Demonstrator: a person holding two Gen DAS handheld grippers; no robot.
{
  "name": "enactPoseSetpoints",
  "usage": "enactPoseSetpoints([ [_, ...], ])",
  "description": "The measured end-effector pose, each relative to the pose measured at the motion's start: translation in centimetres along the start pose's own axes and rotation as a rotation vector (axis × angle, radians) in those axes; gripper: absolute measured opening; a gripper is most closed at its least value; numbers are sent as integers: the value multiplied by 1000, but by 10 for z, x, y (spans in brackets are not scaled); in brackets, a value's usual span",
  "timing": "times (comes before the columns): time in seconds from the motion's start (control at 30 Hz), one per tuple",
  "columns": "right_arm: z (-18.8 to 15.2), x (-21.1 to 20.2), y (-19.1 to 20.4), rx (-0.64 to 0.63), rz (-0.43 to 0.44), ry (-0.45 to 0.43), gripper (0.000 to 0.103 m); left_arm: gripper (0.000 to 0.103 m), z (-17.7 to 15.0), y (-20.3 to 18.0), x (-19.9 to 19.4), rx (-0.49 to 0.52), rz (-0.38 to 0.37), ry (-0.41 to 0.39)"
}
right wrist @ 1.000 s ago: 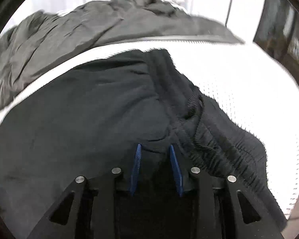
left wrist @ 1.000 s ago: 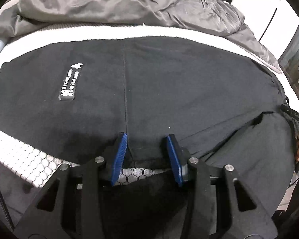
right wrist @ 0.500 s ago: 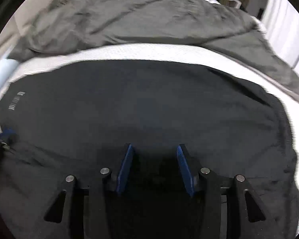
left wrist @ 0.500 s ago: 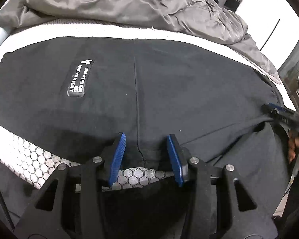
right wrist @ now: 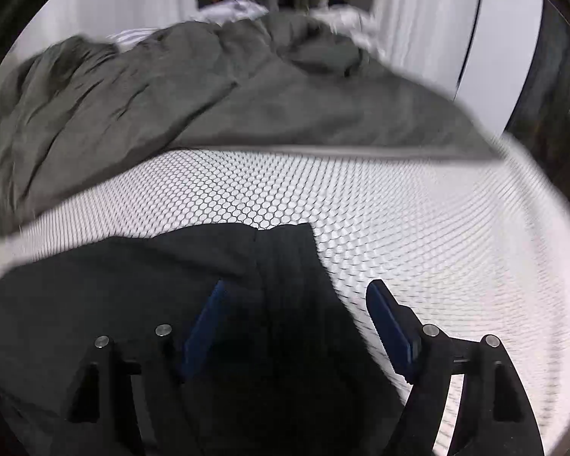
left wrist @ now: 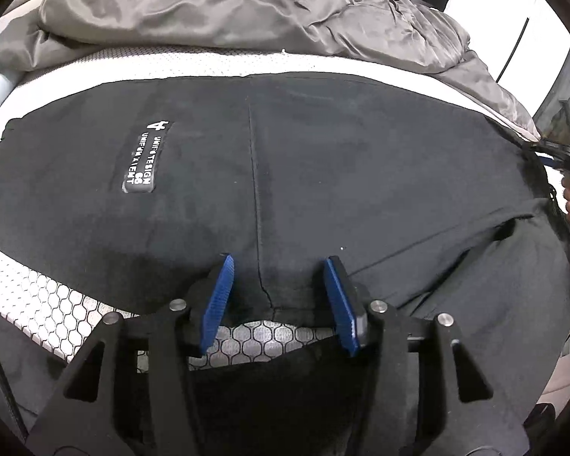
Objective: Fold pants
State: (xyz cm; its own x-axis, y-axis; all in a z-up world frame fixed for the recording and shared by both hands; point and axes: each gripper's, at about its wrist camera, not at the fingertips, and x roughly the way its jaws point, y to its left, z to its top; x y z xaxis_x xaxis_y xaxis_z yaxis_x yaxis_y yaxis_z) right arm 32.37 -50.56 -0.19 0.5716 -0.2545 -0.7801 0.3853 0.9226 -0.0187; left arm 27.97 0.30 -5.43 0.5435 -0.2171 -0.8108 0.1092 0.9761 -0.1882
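**Both claws let go, pants spread on the bed**

Your bed point(left wrist: 49, 311), with its white honeycomb cover, carried everything. A grey duvet point(left wrist: 247, 7) lay bunched along its far side. The black pants point(left wrist: 361, 174) were spread flat across the near half, with a centre seam running near to far and a printed label point(left wrist: 144, 159) left of it.

Your left claw point(left wrist: 277, 300) sat at the near hem, straddling the seam. Its jaws had just been opening, and the blue pads stood clear of the cloth on either side, gripping nothing. Your right claw point(right wrist: 296, 326) hovered over the right end of the pants, where the ribbed edge point(right wrist: 285, 250) met bare cover. Its jaws had just been opening too and stood wide, with cloth below them but nothing pinched.

The risk, as I judge it, lay in the next grasp. A shallow bite could take only the top layer, so the lower layer would drag and skew the fold. Lifting with one claw ahead of the other would likely wrinkle the smooth panel.
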Motion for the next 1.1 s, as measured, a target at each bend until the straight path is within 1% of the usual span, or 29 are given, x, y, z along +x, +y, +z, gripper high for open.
enactPoseSetpoints([
  [0.03, 5, 14, 0, -9, 15, 28, 51, 47, 0, 0, 0, -3, -2, -1],
  [0.07, 4, 22, 5, -25, 14, 57, 40, 47, 0, 0, 0, -4, -4, 0],
  [0.1, 5, 31, 9, -60, -23, 67, 33, 47, 0, 0, 0, -3, -6, -1],
  [0.13, 6, 29, 13, -101, -14, 32, 22, 47, 0, 0, 0, -5, -9, -2],
  [0.17, 6, 27, 13, -116, 6, 15, 18, 47, 0, 1, 0, -5, -11, -2],
  [0.2, 9, 23, 12, -119, 23, 5, 16, 47, -1, 1, 0, -3, -11, -3],
  [0.27, 13, 19, 8, -117, 29, -18, 15, 48, -1, 1, 0, 4, -13, -5],
  [0.33, 15, 24, 2, -107, -24, -11, 15, 48, -1, 2, 0, 7, -24, -4],
  [0.37, 14, 30, 1, -91, -37, 8, 16, 48, -1, 2, 0, 8, -23, -4],
  [0.4, 14, 36, 3, -68, -52, 31, 21, 48, -1, 2, 0, 8, -23, -4],
  [0.43, 14, 32, 6, -52, -78, 27, 28, 48, -1, 2, 0, 7, -20, -4],
  [0.47, 13, 24, 11, -39, -89, 14, 32, 49, 0, 2, -1, 7, -15, -4],
  [0.5, 13, 11, 17, -37, -72, -7, 45, 51, 0, 1, -3, 8, -5, -2],
  [0.53, 10, -6, 25, -39, -40, -44, 63, 52, 1, -1, -6, 15, 12, -2],
  [0.57, 5, -21, 31, -43, -18, -83, 72, 57, 3, -2, -10, 27, 33, -9],
  [0.6, -6, -44, 39, -62, 8, -139, 87, 62, 6, -3, -16, 40, 54, -24],
  [0.63, -15, -60, 48, -87, 30, -176, 91, 65, 10, -4, -23, 47, 72, -49],
  [0.67, -28, -74, 63, -121, 55, -200, 91, 76, 14, -3, -31, 48, 77, -79],
  [0.7, -44, -89, 79, -150, 94, -214, 91, 90, 19, -2, -38, 44, 74, -117],
  [0.77, -77, -110, 108, -173, 201, -220, 93, 103, 31, 1, -43, 36, 84, -163],
  [0.8, -93, -112, 122, -192, 250, -210, 93, 103, 38, 2, -39, 38, 113, -166],
  [0.87, -120, -113, 151, -219, 332, -185, 93, 103, 46, 3, -25, 72, 137, -123],
  [0.9, -135, -110, 173, -234, 357, -165, 93, 103, 46, 6, -16, 89, 144, -95],
  [0.93, -145, -106, 185, -249, 378, -148, 93, 102, 45, 13, -6, 96, 165, -54],
  [0.97, -158, -100, 200, -286, 400, -115, 93, 100, 42, 23, 4, 85, 207, -5],
  [1.0, -166, -90, 215, -325, 401, -82, 93, 96, 40, 36, 11, 61, 249, 31],
  [1.03, -180, -87, 226, -370, 372, -54, 93, 96, 39, 46, 12, 32, 266, 35],
  [1.07, -187, -81, 233, -412, 330, -40, 92, 96, 38, 60, 8, -8, 272, 18],
  [1.1, -192, -77, 236, -440, 285, -38, 92, 96, 37, 75, 1, -58, 294, 1],
])
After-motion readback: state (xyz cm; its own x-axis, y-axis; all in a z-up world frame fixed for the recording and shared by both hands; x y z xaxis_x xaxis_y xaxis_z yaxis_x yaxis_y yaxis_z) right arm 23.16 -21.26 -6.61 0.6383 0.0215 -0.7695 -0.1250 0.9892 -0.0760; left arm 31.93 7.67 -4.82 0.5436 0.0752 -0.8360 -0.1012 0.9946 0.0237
